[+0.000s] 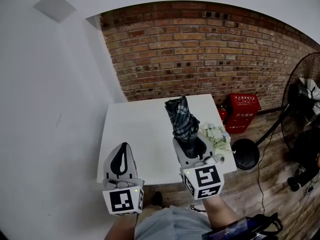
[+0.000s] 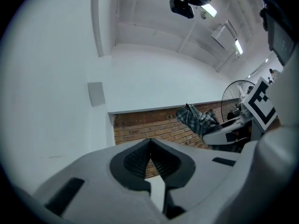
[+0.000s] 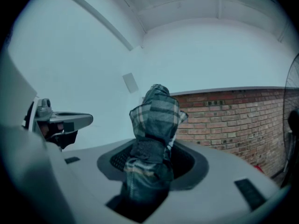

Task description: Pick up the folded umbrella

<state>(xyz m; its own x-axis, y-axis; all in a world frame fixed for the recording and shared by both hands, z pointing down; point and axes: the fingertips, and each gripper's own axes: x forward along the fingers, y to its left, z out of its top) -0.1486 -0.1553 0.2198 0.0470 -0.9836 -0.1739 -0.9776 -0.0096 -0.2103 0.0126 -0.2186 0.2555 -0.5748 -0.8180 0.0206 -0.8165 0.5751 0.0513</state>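
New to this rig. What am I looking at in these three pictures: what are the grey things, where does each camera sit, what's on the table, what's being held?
There is no robot arm here: a person holds a grey two-jaw gripper in each hand. The head view looks down from a camera on the person's head. The other two cameras ride on the grippers and look along their jaws. The right gripper is clamped on the folded dark plaid umbrella, which seems to be held clear of the square white table. The left gripper has its jaws together with nothing between them, as its own view shows. On the table, near its right edge, lies a bunch of white flowers.
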